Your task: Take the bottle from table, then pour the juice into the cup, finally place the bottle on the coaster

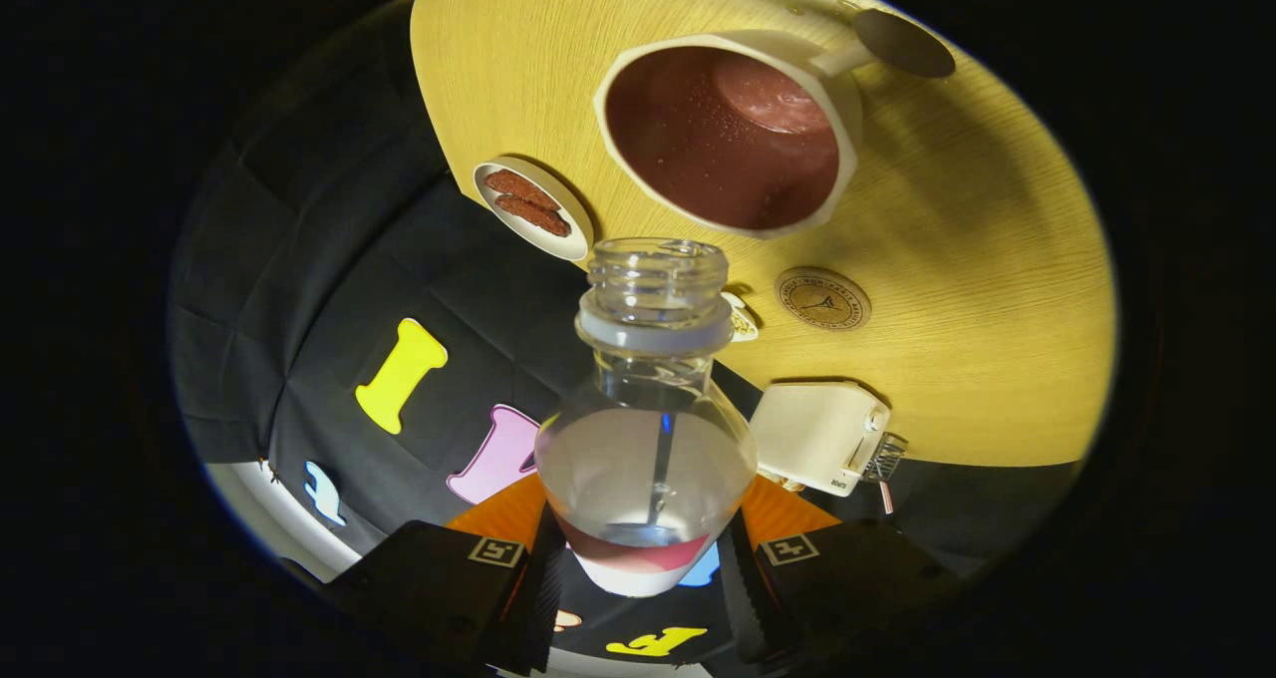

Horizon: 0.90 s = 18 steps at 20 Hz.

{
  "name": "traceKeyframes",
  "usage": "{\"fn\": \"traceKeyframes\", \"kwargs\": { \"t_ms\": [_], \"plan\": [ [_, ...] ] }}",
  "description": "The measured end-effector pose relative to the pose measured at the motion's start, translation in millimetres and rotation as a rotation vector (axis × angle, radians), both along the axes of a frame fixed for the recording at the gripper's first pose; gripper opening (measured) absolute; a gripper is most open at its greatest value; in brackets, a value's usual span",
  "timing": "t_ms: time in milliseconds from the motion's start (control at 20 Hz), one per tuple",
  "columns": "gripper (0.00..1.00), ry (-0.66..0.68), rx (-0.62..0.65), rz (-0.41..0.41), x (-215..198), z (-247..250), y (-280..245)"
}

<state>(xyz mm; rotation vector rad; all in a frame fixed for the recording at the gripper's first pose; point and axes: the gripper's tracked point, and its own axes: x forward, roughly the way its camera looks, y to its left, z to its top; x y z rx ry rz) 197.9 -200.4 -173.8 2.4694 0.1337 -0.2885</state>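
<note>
Gripper view: gripper clamped on bottle, both fingers pressed against its wide lower body, jaws only as far apart as the bottle is broad. Bottle uncapped, open mouth pointing forward toward cup, tipped well off upright relative to table; a small pool of red juice left at the base end by the fingers, rest of the body clear. Mouth just short of cup's near rim, not touching. Cup white, faceted rim, handle on the far side, holding reddish juice nearly to the brim. Small dark round thing just beyond the handle. Round coaster on bare wood, just beside the bottle neck and nearer than the cup, with free tabletop all round. White dish with two brown pieces at the table edge, beside the cup and apart from it. Pale box-like device at the near table edge, close to the bottle's shoulder. Wide bare wood beyond coaster and device. Table edge curving behind the bottle, dark cloth below.
</note>
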Motion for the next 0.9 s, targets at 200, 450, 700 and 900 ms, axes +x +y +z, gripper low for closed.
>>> {"fn": "traceKeyframes", "kwargs": {
  "t_ms": [200, 450, 700, 900],
  "plan": [
    [0.7, -0.008, -0.06, -0.008, -2, 0, -1],
    [0.71, 0.002, -0.241, -0.051, -15, -3, 3],
    [0.7, 0.068, -0.659, 0.113, -39, -28, 37],
    [0.7, 0.072, -1.004, 0.281, -61, -31, 57]
  ]
}}
